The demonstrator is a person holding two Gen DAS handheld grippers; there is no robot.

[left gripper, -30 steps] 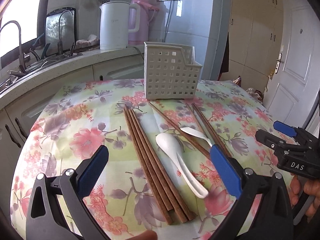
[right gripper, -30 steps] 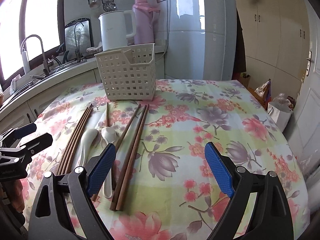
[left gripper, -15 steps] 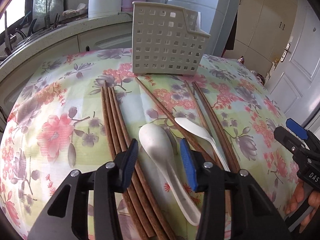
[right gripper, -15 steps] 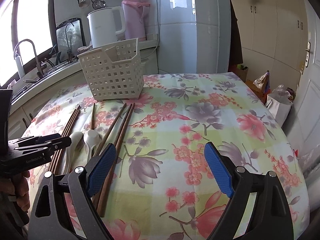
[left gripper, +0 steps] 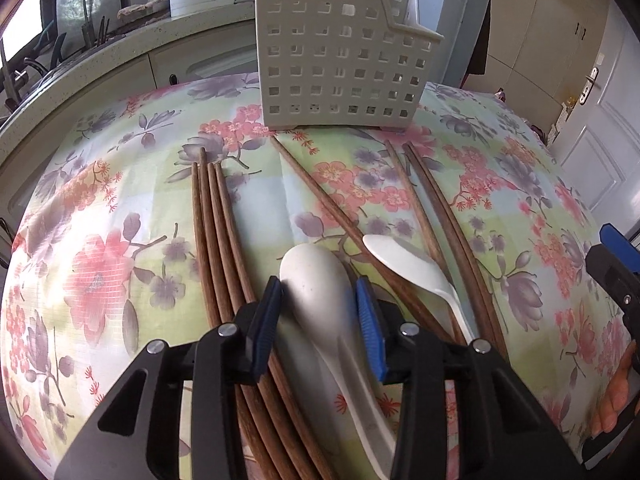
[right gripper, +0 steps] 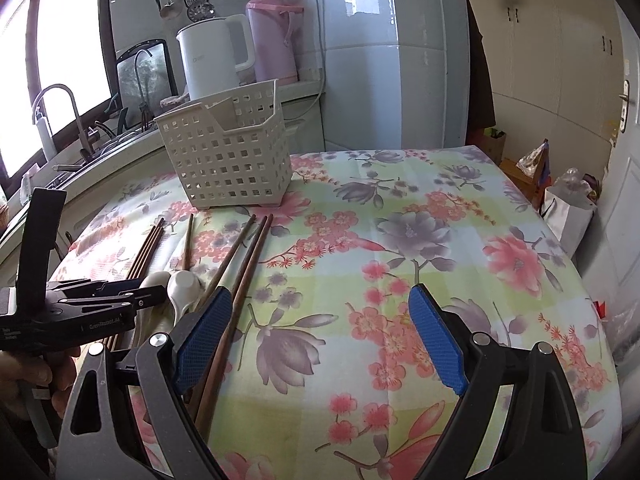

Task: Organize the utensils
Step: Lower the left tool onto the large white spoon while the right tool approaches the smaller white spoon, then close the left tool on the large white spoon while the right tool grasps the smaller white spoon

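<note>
Left wrist view: left hand-held gripper (left gripper: 318, 312) has just been closing, blue pads now pressed on both sides of the large white ceramic spoon (left gripper: 316, 280), which lies on the floral-clothed counter (left gripper: 100, 248) beside four brown chopsticks (left gripper: 212, 216). Smaller white spoon (left gripper: 408, 260) rests across more chopsticks. Slotted utensil basket (left gripper: 340, 52) stands beyond. Right hand-held gripper (right gripper: 320, 336) hovers released, nothing between its pads.
</note>
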